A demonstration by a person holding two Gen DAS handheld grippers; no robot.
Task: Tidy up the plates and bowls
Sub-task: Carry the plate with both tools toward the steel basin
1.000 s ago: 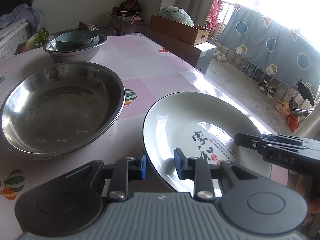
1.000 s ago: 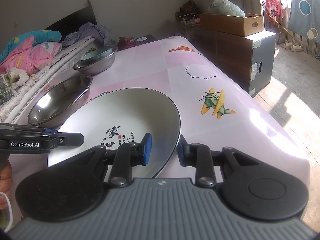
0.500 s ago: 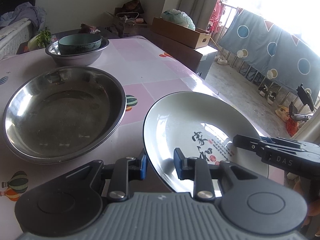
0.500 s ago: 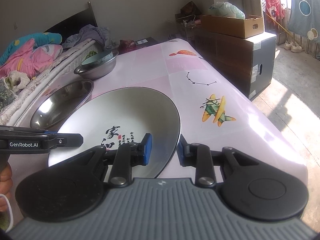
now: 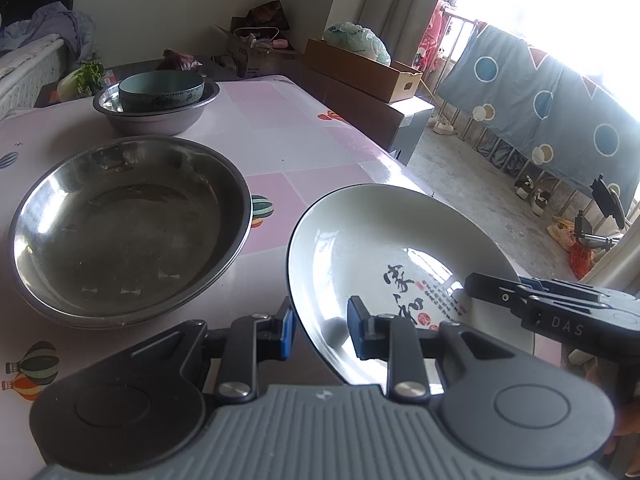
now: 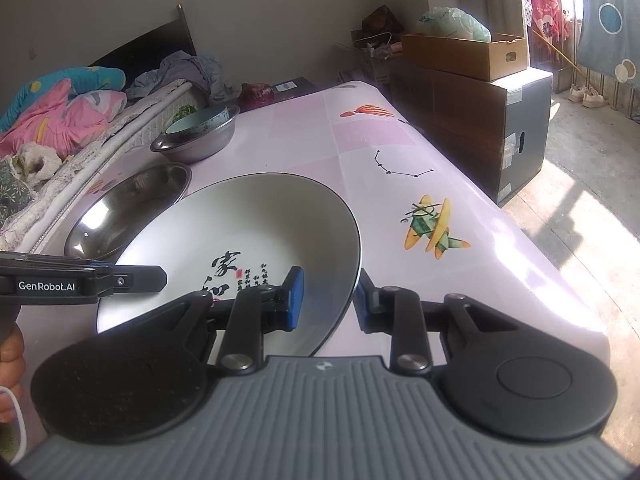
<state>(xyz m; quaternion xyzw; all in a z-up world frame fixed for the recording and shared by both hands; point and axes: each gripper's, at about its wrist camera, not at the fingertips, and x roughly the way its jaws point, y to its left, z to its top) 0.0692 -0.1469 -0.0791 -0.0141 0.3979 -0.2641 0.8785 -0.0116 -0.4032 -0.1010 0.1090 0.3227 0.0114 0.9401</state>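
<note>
A white plate with black calligraphy (image 5: 384,240) (image 6: 240,228) is held above the pink table (image 5: 280,128) by both grippers. My left gripper (image 5: 320,326) is shut on its left rim. My right gripper (image 6: 328,296) is shut on its right rim; it also shows in the left wrist view (image 5: 540,304). A large steel basin (image 5: 128,224) (image 6: 132,208) lies left of the plate. Farther back, a teal bowl (image 5: 160,88) (image 6: 200,120) sits inside a smaller steel basin (image 5: 160,116) (image 6: 200,144).
The table's right edge (image 6: 520,240) drops to the floor. A dark cabinet with a cardboard box (image 6: 468,56) stands to the right. A bed with bedding (image 6: 60,120) runs along the left side.
Both grippers have lifted the plate a little and carried it slightly away from the table; the basins now appear a bit lower and farther in both views.
</note>
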